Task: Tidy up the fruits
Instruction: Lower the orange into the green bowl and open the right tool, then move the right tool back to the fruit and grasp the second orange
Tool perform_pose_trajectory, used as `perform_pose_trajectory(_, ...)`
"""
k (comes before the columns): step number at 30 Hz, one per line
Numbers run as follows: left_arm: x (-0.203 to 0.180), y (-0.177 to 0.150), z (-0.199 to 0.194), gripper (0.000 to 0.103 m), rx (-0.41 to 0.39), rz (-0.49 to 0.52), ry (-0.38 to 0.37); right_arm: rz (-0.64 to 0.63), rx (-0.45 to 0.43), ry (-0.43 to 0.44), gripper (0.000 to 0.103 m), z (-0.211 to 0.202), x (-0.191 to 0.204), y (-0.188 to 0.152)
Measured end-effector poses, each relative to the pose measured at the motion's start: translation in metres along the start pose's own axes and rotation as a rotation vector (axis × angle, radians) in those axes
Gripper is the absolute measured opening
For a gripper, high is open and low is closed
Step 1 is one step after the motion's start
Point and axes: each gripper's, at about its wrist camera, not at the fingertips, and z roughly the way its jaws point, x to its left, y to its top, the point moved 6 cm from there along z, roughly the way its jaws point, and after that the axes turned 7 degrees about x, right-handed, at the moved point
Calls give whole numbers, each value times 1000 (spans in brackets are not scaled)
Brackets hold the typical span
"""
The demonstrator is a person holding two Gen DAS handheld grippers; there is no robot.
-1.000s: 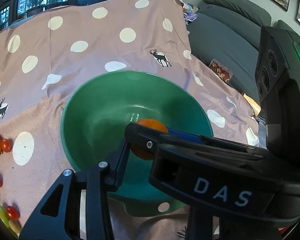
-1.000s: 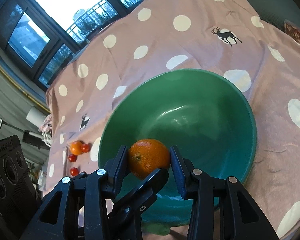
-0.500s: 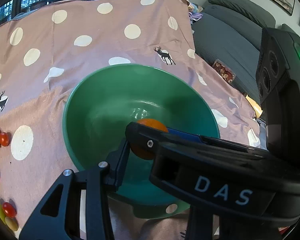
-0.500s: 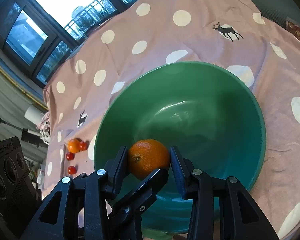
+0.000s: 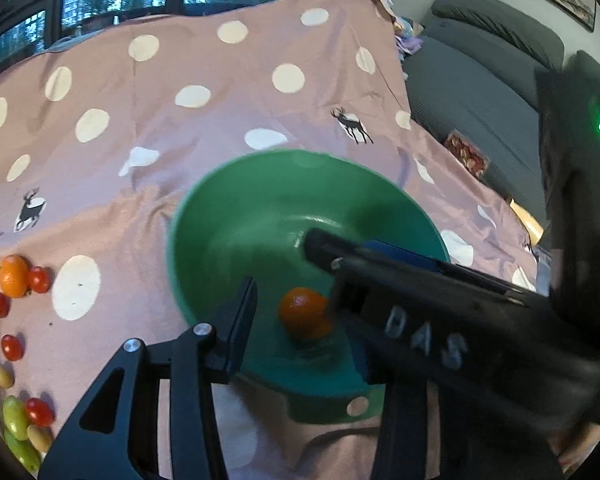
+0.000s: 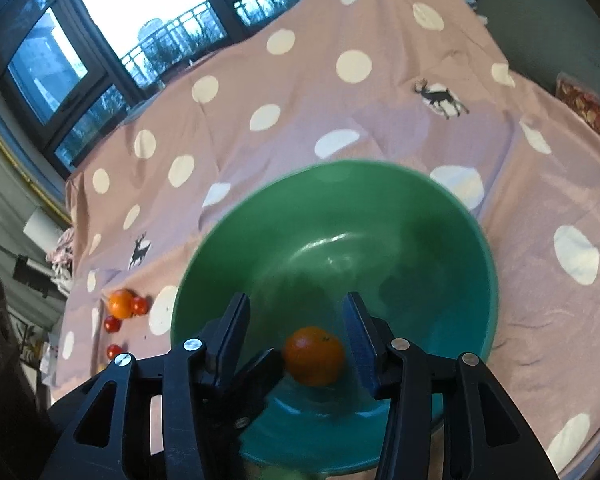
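The risk was that the loose orange (image 6: 314, 355) could roll inside the green bowl (image 6: 452, 216) and be knocked by the right gripper (image 6: 296, 332). Its jaws had just been opening and stood spread, the orange lying low between them, touching neither pad.

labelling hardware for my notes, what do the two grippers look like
Both are black plastic with angular, cut-out finger arms, silver screw heads at the joints and blue pads. The right gripper shows both fingers; seen from the left gripper, its body carries white "DAS" lettering.
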Motion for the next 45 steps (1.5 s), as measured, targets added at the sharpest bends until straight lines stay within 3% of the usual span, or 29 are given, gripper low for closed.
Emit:
perform_pose_trajectory(6,17,-3,-33,54,-57,-20,70,79,-35,-99,50,-2,-22,2)
perform_pose_trajectory(11,36,-10,-67,59,-103,-69,96,38,-50,-77,56,-2,-16,2)
perform_pose_trajectory(18,71,-23,-105,60,-150,-167,158,1,-50,-169,58,3,-9,-4)
perform_pose_trajectory(25,99,-43,-132,60,-169,-241,204,0,-45,-208,59,8,-5,-10)
perform_pose_trajectory(30,117,-55,-144,60,-170,-278,239,-58,-35,-316,61,9,-1,-17)
perform_pose_trajectory(37,149,-72,-147,61,-151,-348,265,-22,-26,-241,61,-10,-9,-25)
perform_pose_trajectory(40,165,-79,-144,67,-137,-367,280,-13,-9,-205,61,-16,-9,-28)
perform_pose_trajectory(45,203,-96,-138,71,-126,-463,282,-36,-76,-295,64,-41,1,-26)
